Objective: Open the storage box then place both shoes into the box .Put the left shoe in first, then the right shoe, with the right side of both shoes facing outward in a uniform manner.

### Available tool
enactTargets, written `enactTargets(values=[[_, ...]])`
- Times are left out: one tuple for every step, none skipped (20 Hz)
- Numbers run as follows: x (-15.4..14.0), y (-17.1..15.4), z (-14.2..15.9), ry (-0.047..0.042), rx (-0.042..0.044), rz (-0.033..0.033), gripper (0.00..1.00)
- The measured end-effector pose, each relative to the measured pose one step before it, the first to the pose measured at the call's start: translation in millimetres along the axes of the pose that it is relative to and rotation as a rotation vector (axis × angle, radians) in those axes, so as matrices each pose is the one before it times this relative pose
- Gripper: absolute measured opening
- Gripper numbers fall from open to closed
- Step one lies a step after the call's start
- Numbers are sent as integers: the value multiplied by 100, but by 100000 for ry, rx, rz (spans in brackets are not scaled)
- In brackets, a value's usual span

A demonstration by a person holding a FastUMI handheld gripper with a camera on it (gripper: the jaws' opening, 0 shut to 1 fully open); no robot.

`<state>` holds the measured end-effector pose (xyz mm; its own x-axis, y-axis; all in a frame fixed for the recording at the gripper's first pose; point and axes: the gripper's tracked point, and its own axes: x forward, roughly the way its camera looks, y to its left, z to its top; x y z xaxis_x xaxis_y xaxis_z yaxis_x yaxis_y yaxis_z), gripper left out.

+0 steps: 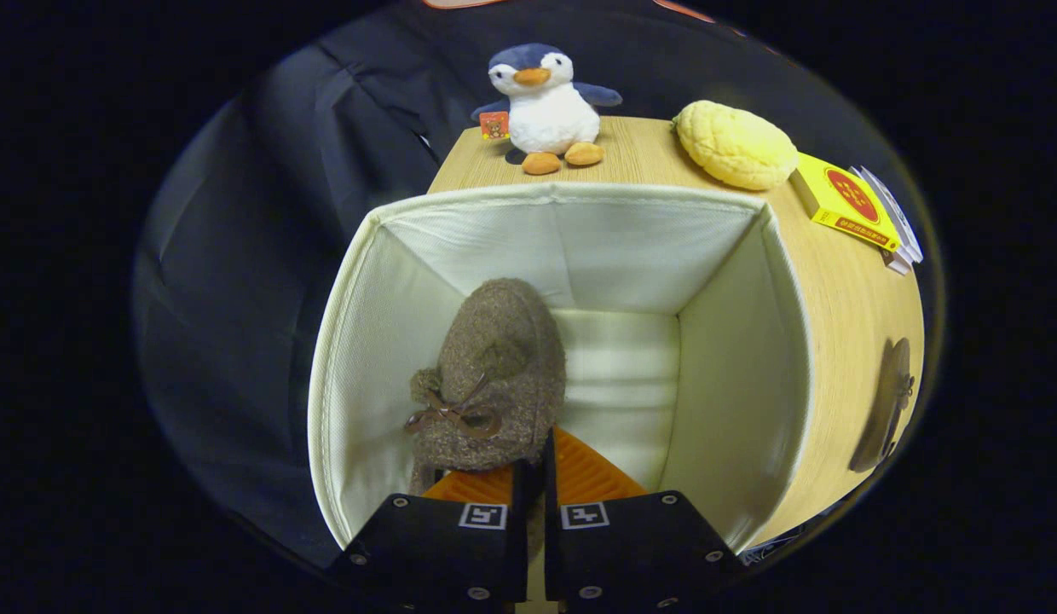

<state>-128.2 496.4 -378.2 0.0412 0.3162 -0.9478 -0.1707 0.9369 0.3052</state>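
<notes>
- Gripper (533,460) reaches down into the open box (349,358), fingers pinched on the heel edge of a shoe (494,375) (bow facing up).
- Second shoe (885,405) lies on the table (844,307), right of the box.

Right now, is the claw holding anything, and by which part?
Yes. The claw is shut on the brown shoe, gripping its heel end, with the shoe lowered inside the open storage box near its left wall.

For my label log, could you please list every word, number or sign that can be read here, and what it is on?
Nothing reads clearly.
Yellow box: red round emblem, print too blurred.
Penguin toy: small tag, a picture, too small to read.
Gripper: square coded markers, no words; jaws closed on the brown shoe.
</notes>
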Motion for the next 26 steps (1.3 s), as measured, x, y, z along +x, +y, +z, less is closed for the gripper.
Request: enactTargets(values=[[-60, 373, -464, 1578, 414, 2955, 9], [-232, 737, -336, 983, 1445, 4732, 12], [-566, 760, -130, 131, 1334, 4443, 15], [-1000, -66, 209, -1763, -1120, 760, 21], [-651, 328, 467, -3134, -1416, 3590, 25], [-896, 309, 568, -2798, -370, 3217, 40], [-1123, 302, 223, -1761, 90, 3182, 46], [-1193, 63, 477, -2198, -285, 2420, 55], [-1264, -87, 644, -2780, -1204, 1473, 60], [-1425, -299, 443, -2364, -1977, 1243, 65], [-1533, -219, 439, -3354, -2671, 1304, 70], [-1493, -458, 848, -4061, -3326, 1049, 76], [-1521, -713, 632, -3692, -2880, 356, 78], [-1378, -948, 700, -3561, -2678, -64, 84], [-1201, -1135, 322, -3148, -1744, -989, 87], [-1134, -1240, 457, -2742, -1341, -675, 91], [-1033, -1466, 196, -2180, -1005, -1333, 92], [-1063, -1586, 205, -2194, -791, -889, 94], [-973, -1722, 135, -1704, -900, -2002, 96], [-1010, -1874, -36, -1237, -517, -2097, 96], [-753, -1743, -468, -727, -256, -2542, 97], [-814, -2067, -422, -400, 721, -2605, 98], [-553, -1701, -365, -545, 475, -2285, 98], [-489, -2075, -435, -586, 887, -2712, 98], [-628, -2072, -632, 278, 576, -2528, 99], [-421, -2289, -640, 140, 925, -3179, 99]])
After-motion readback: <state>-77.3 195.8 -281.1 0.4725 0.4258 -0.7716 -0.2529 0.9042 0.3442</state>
